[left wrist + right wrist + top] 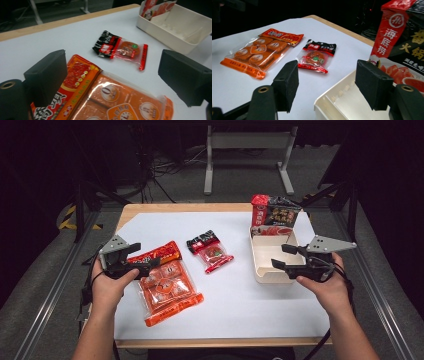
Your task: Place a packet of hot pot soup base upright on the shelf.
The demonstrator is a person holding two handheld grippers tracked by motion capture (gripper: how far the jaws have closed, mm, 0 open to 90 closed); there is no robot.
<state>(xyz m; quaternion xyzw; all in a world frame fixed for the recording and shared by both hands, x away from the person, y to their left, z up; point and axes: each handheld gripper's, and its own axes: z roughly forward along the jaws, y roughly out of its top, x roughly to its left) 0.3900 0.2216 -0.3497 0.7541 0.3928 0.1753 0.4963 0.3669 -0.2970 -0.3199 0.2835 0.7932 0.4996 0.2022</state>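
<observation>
Plainly — 海底捞 on red pouch (404, 42).

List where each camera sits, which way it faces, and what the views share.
High view: above the near edge, looking forward and down; forearms, left gripper, right gripper.
Left gripper view: over the large orange snack packet, facing the white plastic tray; own open jaws.
Right gripper view: at the tray, facing that packet; own open jaws.
Shared: small red-and-black sachet.

Bright lit tabletop, dark surroundings, soft blur, glare on wrappers
</observation>
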